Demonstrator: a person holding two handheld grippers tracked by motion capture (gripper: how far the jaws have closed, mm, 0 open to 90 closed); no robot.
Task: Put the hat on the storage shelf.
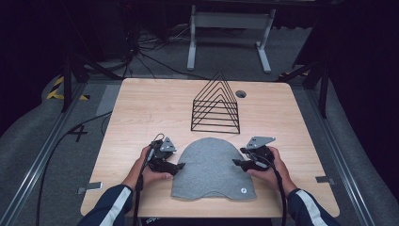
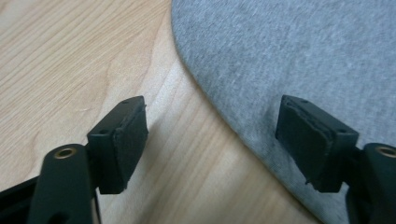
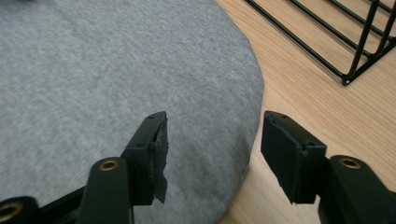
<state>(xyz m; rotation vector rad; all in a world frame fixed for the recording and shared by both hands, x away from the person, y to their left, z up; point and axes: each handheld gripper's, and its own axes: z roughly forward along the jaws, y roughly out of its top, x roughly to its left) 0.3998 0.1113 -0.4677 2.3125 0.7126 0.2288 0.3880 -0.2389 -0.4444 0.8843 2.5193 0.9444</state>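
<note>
The left gripper (image 2: 212, 142) looks along its 2 black jaws, which rise from the bottom edge and stand wide apart with nothing clamped between them. A grey cloth (image 2: 299, 56) covers the upper right of the frame, its curved edge running from the top centre down to the lower right. One jaw is over the bare wooden table (image 2: 70, 56), clear of the cloth. The other jaw is over the fabric just inside its edge. The edge itself crosses the gap between the jaws. The cloth lies flat, with a fine knitted texture.
</note>
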